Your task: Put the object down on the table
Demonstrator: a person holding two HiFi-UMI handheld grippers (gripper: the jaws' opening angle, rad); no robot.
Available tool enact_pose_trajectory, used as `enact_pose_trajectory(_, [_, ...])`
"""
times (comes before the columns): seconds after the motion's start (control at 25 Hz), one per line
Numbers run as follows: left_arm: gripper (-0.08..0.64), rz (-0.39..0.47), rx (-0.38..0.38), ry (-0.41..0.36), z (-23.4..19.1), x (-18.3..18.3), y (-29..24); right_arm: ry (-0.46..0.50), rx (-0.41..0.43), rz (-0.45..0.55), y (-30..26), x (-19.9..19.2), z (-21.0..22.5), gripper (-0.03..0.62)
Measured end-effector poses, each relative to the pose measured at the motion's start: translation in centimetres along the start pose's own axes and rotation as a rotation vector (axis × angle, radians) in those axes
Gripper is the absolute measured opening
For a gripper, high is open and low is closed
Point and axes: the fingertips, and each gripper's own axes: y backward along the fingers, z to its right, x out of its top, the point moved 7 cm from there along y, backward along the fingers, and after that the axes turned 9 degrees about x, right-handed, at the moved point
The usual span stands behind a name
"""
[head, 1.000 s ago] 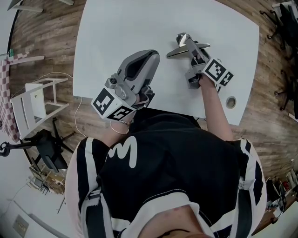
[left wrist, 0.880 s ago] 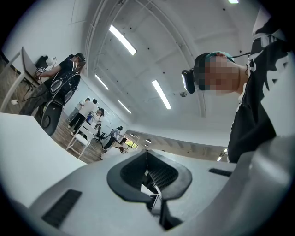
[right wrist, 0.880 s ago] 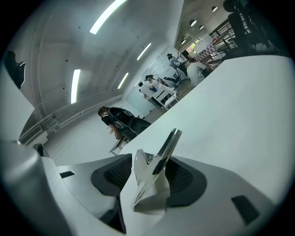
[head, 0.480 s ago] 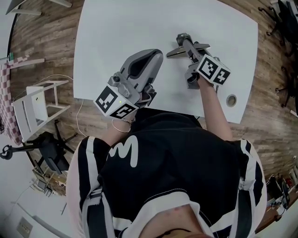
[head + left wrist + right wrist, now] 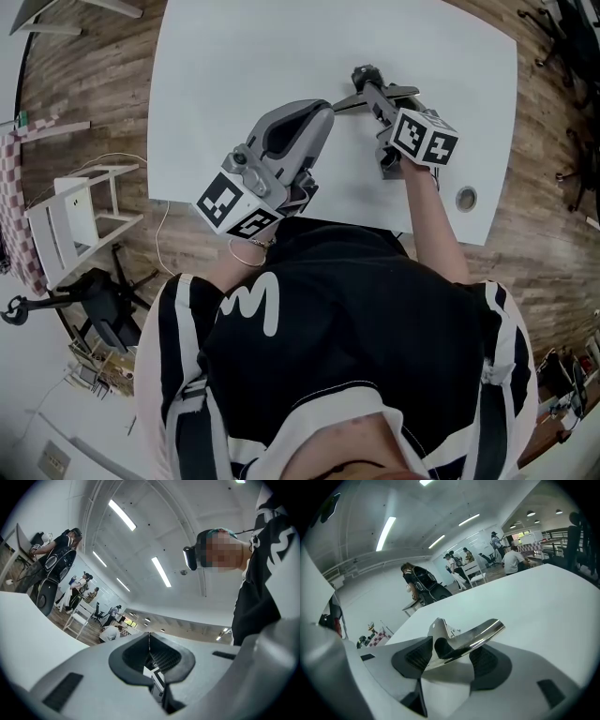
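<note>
A shiny metal lever-shaped part [image 5: 349,101] lies on the white table [image 5: 234,56] at the far right. My right gripper [image 5: 373,89] reaches over it, marker cube toward me. In the right gripper view the metal part [image 5: 483,632] sits between the two dark pads [image 5: 414,656]. The jaws stand wide, and a gap shows beside the left pad. My left gripper [image 5: 317,114] is raised over the table's near edge. In the left gripper view its jaws [image 5: 149,641] point up at the ceiling and meet in a thin line, holding nothing.
A round grommet hole [image 5: 465,199] sits in the table near its front right corner. A white stool [image 5: 80,211] and a black chair base [image 5: 94,295] stand on the wooden floor to the left. Several people [image 5: 457,569] are at desks far behind.
The right gripper slid slightly farther along the metal part and its jaws spread. The left gripper drifted a little right and away from me.
</note>
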Motion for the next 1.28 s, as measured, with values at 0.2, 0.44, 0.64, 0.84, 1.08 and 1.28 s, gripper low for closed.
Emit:
enact_pose_trajectory(0.2, [0.006,-0.006,-0.007,-0.003,0.0,0.0,0.1,-0.031,0.042,-0.028,0.0,-0.2,-0.1,0.235])
enact_pose_trajectory(0.44, [0.006,-0.01,-0.012,-0.002,0.3,-0.2,-0.1,-0.013,0.092,-0.142,0.4,-0.9,0.1,0.235])
enact_pose_trajectory(0.64, [0.006,-0.009,-0.019,0.0,0.3,-0.1,-0.1,0.089,0.077,-0.2,0.5,-1.0,-0.3,0.235])
enact_pose_trajectory(0.84, [0.006,-0.014,-0.024,0.001,0.3,-0.1,-0.2,0.16,0.051,-0.206,0.7,-0.8,-0.9,0.236])
enact_pose_trajectory(1.08, [0.006,-0.022,-0.032,0.005,0.5,-0.3,-0.2,0.177,0.079,-0.308,1.4,-1.5,-0.8,0.235])
enact_pose_trajectory(1.28, [0.006,-0.032,-0.047,0.009,1.1,-0.8,-0.5,0.178,0.097,-0.373,2.1,-2.5,-0.2,0.235])
